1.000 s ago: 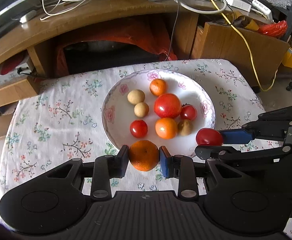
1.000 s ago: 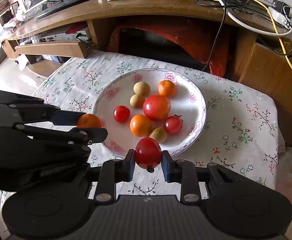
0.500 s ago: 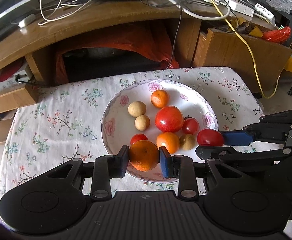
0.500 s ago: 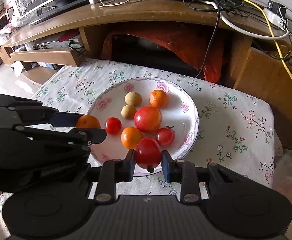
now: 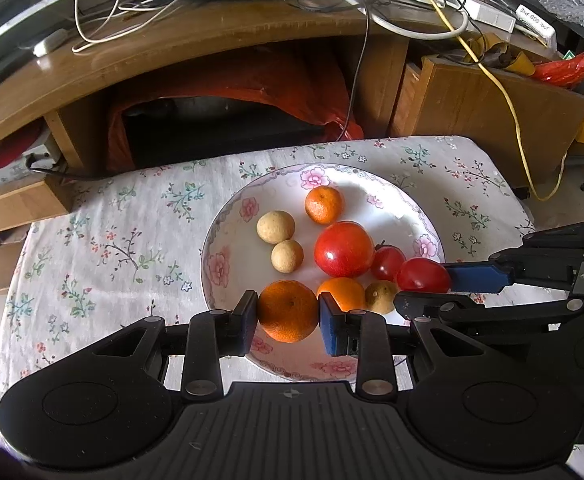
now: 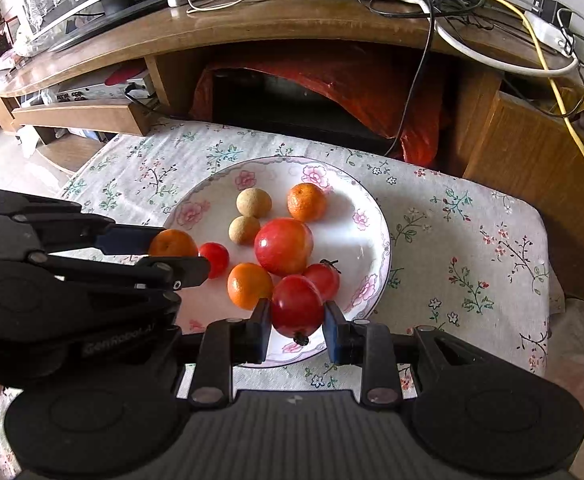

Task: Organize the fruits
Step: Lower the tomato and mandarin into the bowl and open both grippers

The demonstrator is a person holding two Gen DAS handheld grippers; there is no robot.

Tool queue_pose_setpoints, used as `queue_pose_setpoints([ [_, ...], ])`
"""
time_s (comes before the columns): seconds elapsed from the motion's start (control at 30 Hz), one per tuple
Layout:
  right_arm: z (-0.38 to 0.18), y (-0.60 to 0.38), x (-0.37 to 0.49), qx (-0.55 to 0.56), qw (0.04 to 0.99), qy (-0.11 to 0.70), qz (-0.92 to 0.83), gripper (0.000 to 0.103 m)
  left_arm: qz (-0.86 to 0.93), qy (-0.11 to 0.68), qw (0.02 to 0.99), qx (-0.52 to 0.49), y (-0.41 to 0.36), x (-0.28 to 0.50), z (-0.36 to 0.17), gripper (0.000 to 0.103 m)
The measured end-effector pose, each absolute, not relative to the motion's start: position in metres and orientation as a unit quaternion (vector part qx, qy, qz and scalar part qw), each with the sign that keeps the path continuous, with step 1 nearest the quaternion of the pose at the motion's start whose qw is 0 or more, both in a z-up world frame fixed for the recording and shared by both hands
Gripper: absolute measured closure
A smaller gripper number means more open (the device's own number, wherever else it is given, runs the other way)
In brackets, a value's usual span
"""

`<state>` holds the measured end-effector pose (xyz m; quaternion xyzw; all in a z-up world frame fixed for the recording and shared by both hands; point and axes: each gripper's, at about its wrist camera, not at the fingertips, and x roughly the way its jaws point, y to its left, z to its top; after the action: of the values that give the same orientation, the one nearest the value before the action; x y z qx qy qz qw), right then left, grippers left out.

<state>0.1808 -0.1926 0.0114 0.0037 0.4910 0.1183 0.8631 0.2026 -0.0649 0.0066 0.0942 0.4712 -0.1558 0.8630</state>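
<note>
Two grippers over one flowered plate (image 5: 228,240), each loaded. Left gripper (image 5: 288,317): fingers closed snug on an orange (image 5: 288,312), pads pressed to both its sides, held over the plate's near-left rim. Right gripper (image 6: 296,317): fingers clamped on a red fruit (image 6: 296,306), dark stem end pointing down, held over the plate's near rim, just in front of the fruit already lying there. In the left wrist view that same red fruit shows at the plate's right edge, between the blue-tipped finger and the black one.

On the plate: large red fruit (image 5: 343,249) near centre; small mandarin (image 5: 323,205) behind it toward the far rim; two tan round fruits (image 5: 276,227) left of centre, close together; another orange (image 5: 341,294) near side of centre, touching or nearly touching the big red one; small brownish fruit (image 5: 380,296) just right of that orange; small red tomato (image 5: 387,262) with stem, right of the big red fruit. Right wrist view adds a second small tomato (image 6: 216,258) on the plate's left half, partly behind the left gripper's finger.

Plate sits on a floral tablecloth (image 5: 112,240). Beyond the plate, a wooden desk (image 5: 172,52) strewn with cables
</note>
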Motion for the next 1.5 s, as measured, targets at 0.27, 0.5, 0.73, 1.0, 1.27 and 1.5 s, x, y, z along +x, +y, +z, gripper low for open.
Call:
queue_pose_setpoints([
  [0.27, 0.002, -0.193, 0.188, 0.004, 0.860, 0.498, 0.116, 0.073, -0.151, 0.478, 0.860, 0.094, -0.067, 0.210, -0.003, 0.064],
  [0.5, -0.003, -0.192, 0.192, -0.002, 0.858, 0.501, 0.114, 0.073, -0.148, 0.483, 0.858, 0.095, -0.067, 0.213, -0.010, 0.064],
  [0.73, -0.005, -0.191, 0.192, -0.003, 0.858, 0.501, 0.114, 0.073, -0.145, 0.484, 0.858, 0.098, -0.067, 0.214, -0.012, 0.064],
  [1.0, -0.006, -0.189, 0.192, -0.011, 0.859, 0.499, 0.112, 0.073, -0.143, 0.486, 0.857, 0.097, -0.066, 0.214, -0.013, 0.064],
  [1.27, -0.006, -0.190, 0.192, -0.011, 0.860, 0.498, 0.111, 0.073, -0.141, 0.485, 0.857, 0.099, -0.065, 0.214, -0.013, 0.063],
  [1.5, -0.006, -0.190, 0.192, -0.009, 0.861, 0.497, 0.108, 0.073, -0.138, 0.482, 0.859, 0.101, -0.065, 0.214, -0.013, 0.061],
])
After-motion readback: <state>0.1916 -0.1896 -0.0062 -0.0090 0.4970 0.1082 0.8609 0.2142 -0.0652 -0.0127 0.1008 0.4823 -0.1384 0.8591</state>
